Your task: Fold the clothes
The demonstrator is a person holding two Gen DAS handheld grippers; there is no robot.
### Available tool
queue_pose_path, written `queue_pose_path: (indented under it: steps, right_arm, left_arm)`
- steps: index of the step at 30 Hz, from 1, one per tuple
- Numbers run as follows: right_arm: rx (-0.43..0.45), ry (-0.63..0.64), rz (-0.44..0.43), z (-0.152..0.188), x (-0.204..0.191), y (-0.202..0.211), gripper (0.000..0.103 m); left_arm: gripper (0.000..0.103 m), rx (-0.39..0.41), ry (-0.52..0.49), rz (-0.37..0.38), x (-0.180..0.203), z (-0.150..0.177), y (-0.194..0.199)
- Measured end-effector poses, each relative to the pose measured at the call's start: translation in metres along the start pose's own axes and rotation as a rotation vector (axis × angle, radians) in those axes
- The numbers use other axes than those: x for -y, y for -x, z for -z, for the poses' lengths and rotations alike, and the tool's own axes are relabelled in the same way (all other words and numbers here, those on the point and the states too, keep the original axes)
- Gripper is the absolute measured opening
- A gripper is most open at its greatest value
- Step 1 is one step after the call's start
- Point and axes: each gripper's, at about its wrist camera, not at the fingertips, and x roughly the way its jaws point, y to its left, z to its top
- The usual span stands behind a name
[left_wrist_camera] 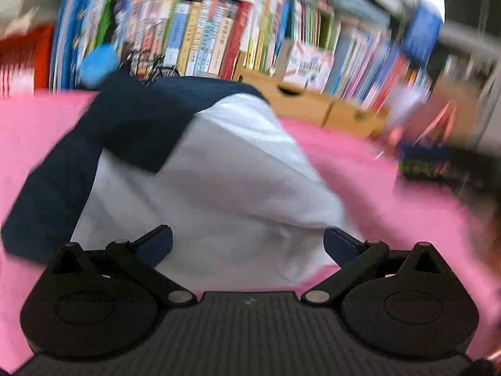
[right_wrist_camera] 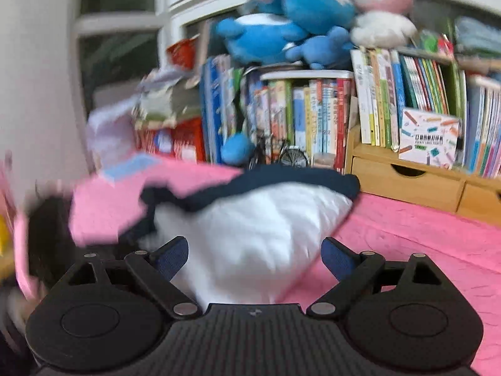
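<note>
A white garment with navy sleeves and collar lies on the pink surface. In the left wrist view a navy sleeve is folded across its left side. My left gripper is open just above the garment's near hem, holding nothing. In the right wrist view the same garment lies bunched, its navy collar edge at the far end. My right gripper is open over its near white part, holding nothing. Both views are motion-blurred.
A bookshelf full of books stands behind the surface, with wooden drawers, plush toys on top and a small bicycle model. A pink cloth edge lifts at the left. A dark bag sits at the right.
</note>
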Motion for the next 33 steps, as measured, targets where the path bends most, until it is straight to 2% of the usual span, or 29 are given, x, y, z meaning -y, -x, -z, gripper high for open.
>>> queue_pose_path:
  steps: [3,6,12,14,15,17,18,19,23,26,33]
  right_arm:
    - [-0.028,0.171,0.039,0.019,-0.03,-0.005,0.094]
    - [-0.057,0.303,0.084,0.029,-0.053,-0.018,0.094]
    - [-0.107,0.327,0.156,0.028,-0.053,-0.059,0.089]
    - [-0.128,0.327,0.177,0.028,-0.05,-0.068,0.088]
    - [-0.132,0.328,0.189,0.029,-0.049,-0.071,0.088]
    - [-0.134,0.332,0.212,0.03,-0.047,-0.073,0.088]
    - [-0.134,0.333,0.222,0.03,-0.046,-0.073,0.088]
    - [-0.134,0.336,0.234,0.03,-0.045,-0.073,0.088]
    - [-0.126,0.336,0.244,0.028,-0.04,-0.073,0.091]
    - [-0.122,0.347,0.242,0.028,-0.041,-0.074,0.092]
    - [-0.126,0.476,0.26,0.032,-0.062,-0.086,0.093]
  left_arm:
    - [0.103,0.04,0.19,0.126,-0.026,-0.003,0.023]
    - [0.103,0.043,0.31,0.135,-0.042,-0.013,0.017]
    - [0.103,0.041,0.457,0.165,-0.054,-0.034,-0.023]
    - [0.103,0.029,0.487,0.145,-0.053,-0.043,-0.041]
    - [0.099,0.047,0.473,0.131,-0.054,-0.045,-0.038]
    - [0.06,0.083,0.446,0.101,-0.055,-0.05,-0.03]
    - [0.032,0.101,0.432,0.086,-0.056,-0.053,-0.027]
    - [0.021,0.119,0.418,0.072,-0.057,-0.056,-0.023]
    - [0.018,0.179,0.36,0.006,-0.065,-0.063,-0.003]
    - [0.018,0.198,0.335,-0.062,-0.082,-0.055,0.018]
    - [0.019,0.204,0.356,-0.142,-0.111,-0.042,0.044]
